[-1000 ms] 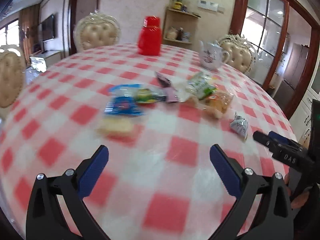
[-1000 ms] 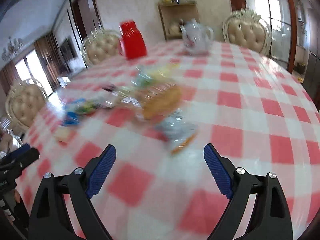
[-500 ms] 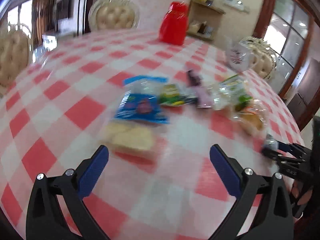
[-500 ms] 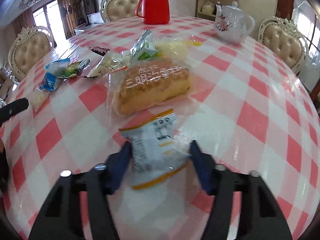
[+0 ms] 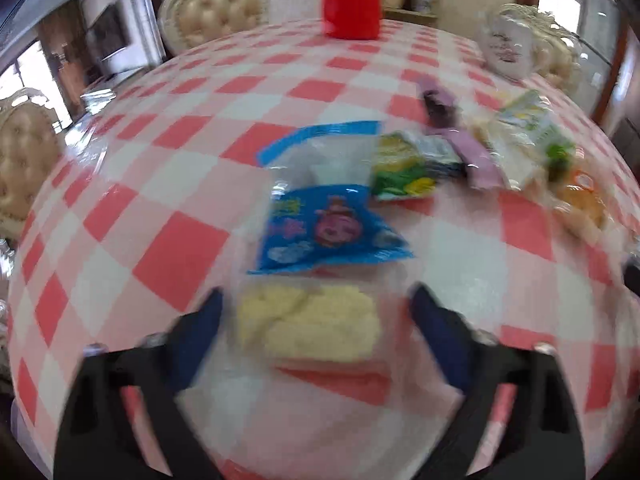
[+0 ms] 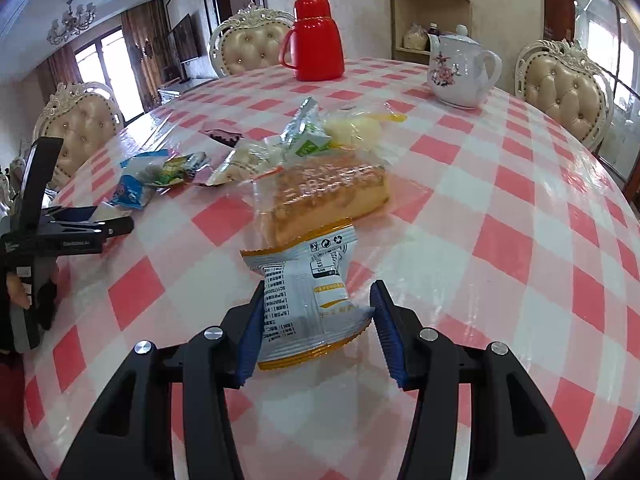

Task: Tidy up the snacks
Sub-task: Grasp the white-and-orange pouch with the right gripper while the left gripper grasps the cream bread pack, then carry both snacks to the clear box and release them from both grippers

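left claw has been closing around the pale yellow wrapped cake, long axis across the gap, pads not touching yet; right claw just squeezed shut on the grey-orange foil packet on the checked tabletop

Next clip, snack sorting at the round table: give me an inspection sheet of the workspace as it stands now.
Surface: round table under a glossy red-and-white checked cloth.
Job's things: grey-and-orange packet; wrapped cake slice just behind it; pale yellow snack; blue packet; green-yellow packet; further wrappers bunched mid-table.
Clutter: red thermos and floral teapot at the far edge.
Grippers: right gripper has just been closing, pads pressing the grey-and-orange packet; left gripper has just been closing, jaws straddling the pale yellow snack, gaps on both sides, view blurred.
Cables: nothing seen.
Surroundings: tufted chairs, corner shelf, glass doors.
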The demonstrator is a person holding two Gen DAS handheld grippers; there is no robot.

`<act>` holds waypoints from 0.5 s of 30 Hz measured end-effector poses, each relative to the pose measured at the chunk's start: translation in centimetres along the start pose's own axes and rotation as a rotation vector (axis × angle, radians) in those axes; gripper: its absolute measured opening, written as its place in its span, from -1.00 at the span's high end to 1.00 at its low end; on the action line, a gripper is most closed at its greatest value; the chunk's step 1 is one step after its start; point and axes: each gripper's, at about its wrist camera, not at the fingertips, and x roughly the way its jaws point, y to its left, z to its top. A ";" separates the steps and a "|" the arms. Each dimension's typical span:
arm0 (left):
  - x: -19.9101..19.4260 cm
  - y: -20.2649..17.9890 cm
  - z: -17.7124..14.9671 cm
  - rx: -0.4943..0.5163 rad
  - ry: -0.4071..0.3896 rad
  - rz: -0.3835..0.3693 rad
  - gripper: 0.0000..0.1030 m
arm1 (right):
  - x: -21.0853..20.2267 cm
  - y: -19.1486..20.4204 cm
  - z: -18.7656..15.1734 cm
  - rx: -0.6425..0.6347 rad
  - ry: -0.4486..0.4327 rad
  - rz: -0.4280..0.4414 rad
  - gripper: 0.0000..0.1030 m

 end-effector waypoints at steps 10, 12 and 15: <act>-3.3 -3.4 -2.5 0.079 -0.078 -0.107 -0.22 | -1.4 2.1 -0.2 0.032 -0.049 0.034 0.03; -4.1 -4.8 -2.9 0.095 -0.107 -0.130 -0.22 | -1.4 2.7 -0.3 0.034 -0.048 0.026 0.03; -5.1 -6.5 -3.2 0.096 -0.143 -0.161 -0.22 | -1.3 3.6 -0.6 0.034 -0.044 0.001 0.03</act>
